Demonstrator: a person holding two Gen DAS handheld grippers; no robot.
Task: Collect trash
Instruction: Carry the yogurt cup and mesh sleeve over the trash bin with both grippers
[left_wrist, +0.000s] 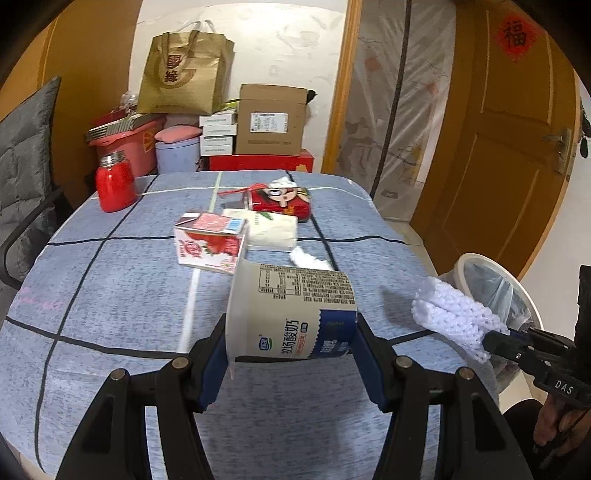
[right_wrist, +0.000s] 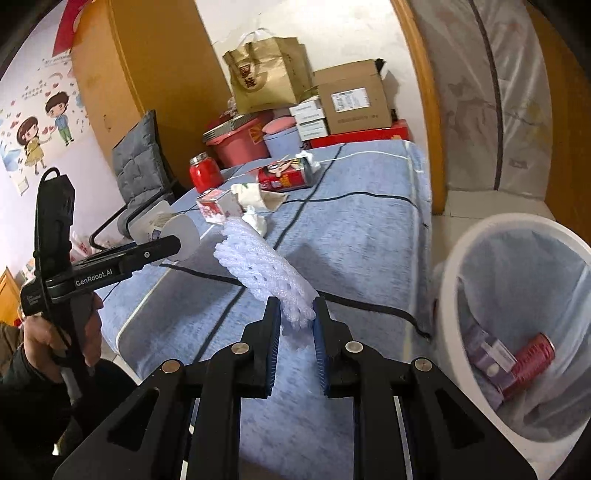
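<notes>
Paper yogurt cup, round; white foam netting, knobbly, clamped in jaws.

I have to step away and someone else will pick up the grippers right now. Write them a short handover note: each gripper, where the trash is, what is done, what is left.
Left gripper: clamped on a yogurt cup, held above the table.
Right gripper: shut on a white foam net, near the table edge beside the bin.
Done: a red can and a purple carton lie in the bin.
Left: drop the net and the cup in the bin, then clear the table: milk carton, tissue pack, crumpled tissue, red snack can. The red jar may not be trash.
</notes>
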